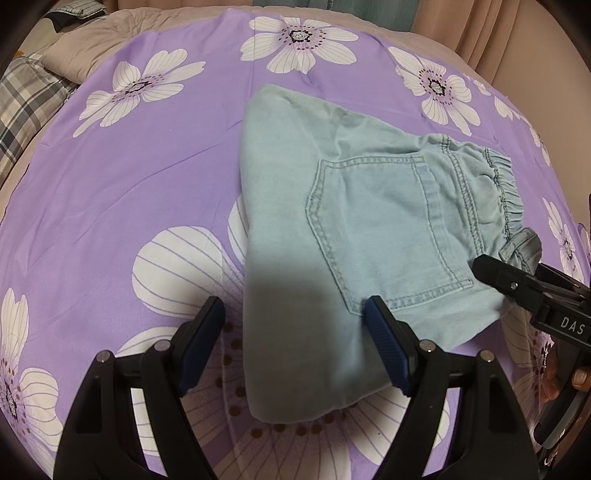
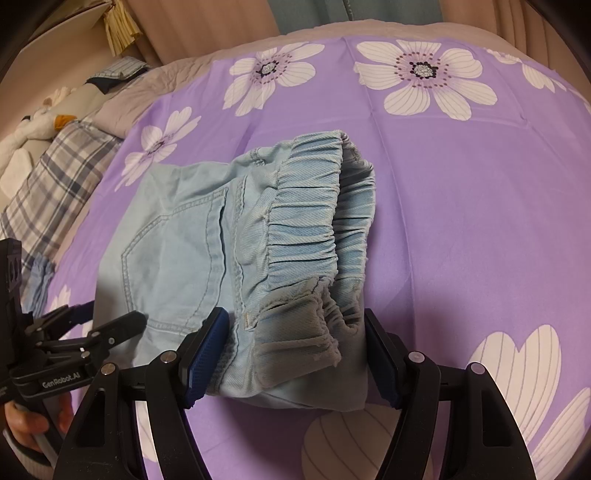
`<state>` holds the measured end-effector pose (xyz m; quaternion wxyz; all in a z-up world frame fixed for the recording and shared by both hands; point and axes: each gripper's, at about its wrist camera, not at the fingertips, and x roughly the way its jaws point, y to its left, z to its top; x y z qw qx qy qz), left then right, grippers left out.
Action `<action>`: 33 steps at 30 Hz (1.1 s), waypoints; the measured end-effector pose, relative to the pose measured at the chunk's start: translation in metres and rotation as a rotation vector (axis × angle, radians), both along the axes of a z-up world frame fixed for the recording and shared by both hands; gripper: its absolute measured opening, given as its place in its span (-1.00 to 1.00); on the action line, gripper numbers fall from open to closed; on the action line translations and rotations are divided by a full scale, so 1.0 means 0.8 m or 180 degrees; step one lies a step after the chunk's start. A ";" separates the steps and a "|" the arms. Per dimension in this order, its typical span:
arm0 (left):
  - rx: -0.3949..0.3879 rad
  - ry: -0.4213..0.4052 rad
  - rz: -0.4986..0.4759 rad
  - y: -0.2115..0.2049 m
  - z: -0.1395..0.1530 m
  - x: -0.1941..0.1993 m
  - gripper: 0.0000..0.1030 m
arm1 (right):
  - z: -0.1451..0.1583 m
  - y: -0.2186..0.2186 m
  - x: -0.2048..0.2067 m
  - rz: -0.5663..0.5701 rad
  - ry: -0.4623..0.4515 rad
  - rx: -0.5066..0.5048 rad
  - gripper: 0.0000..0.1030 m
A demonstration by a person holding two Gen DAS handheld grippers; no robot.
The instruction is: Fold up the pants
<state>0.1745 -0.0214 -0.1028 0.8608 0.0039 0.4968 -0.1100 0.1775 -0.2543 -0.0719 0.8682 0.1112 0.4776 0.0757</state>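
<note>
Light blue denim pants (image 1: 362, 221) lie folded on the purple flowered bedsheet (image 1: 129, 184), back pocket up, elastic waistband to the right. My left gripper (image 1: 295, 314) is open, its jaws straddling the near folded edge of the pants. My right gripper (image 2: 295, 332) is open, its jaws on either side of the waistband corner (image 2: 306, 325). The right gripper's fingers (image 1: 498, 275) show at the waistband in the left wrist view. The left gripper (image 2: 107, 325) shows at the pants' left edge in the right wrist view.
A plaid pillow (image 1: 26, 103) and beige blanket (image 1: 88, 48) lie at the far left of the bed. Curtains (image 2: 351, 14) hang behind the bed. The purple sheet (image 2: 480, 221) stretches right of the pants.
</note>
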 end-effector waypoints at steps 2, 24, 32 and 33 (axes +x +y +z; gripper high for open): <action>0.0000 0.0000 -0.0001 0.000 0.000 0.000 0.53 | 0.000 0.000 0.000 0.0000 0.0000 -0.0002 0.38; 0.0013 -0.0004 -0.0007 0.001 -0.001 -0.001 0.53 | -0.001 0.000 -0.002 -0.0009 -0.0003 0.0004 0.38; 0.0016 -0.0004 -0.0009 0.001 -0.001 -0.001 0.53 | -0.001 0.000 -0.003 -0.0009 -0.0002 0.0007 0.38; 0.0017 -0.0004 -0.0009 0.001 -0.001 -0.002 0.53 | -0.001 0.000 -0.004 -0.0009 -0.0002 0.0009 0.38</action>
